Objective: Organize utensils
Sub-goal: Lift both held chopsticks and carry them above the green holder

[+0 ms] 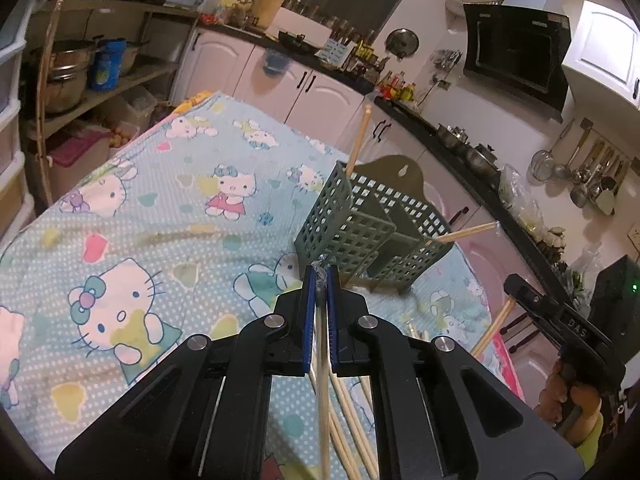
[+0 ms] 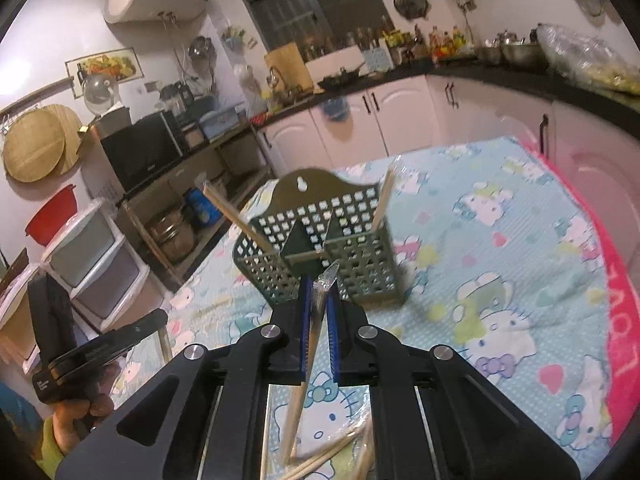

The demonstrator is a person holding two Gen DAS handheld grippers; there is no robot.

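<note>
A green perforated utensil caddy (image 1: 362, 232) stands on the Hello Kitty tablecloth (image 1: 160, 216); it also shows in the right wrist view (image 2: 320, 240). Two wooden chopsticks (image 1: 358, 138) lean out of it, one to each side. My left gripper (image 1: 320, 270) is shut on a plastic-wrapped chopstick (image 1: 322, 360) that hangs down between the fingers, just short of the caddy. My right gripper (image 2: 319, 280) is shut on another wrapped chopstick (image 2: 308, 360), its wrapper tip near the caddy's front wall. Several loose chopsticks (image 1: 352, 420) lie on the cloth below the grippers.
Kitchen counters and white cabinets (image 1: 320, 88) run behind the table. A shelf with pots (image 1: 68, 76) stands to the left. The right hand-held gripper (image 1: 560, 320) shows at the right edge of the left view. A pink towel (image 2: 616, 320) lies along the table's right edge.
</note>
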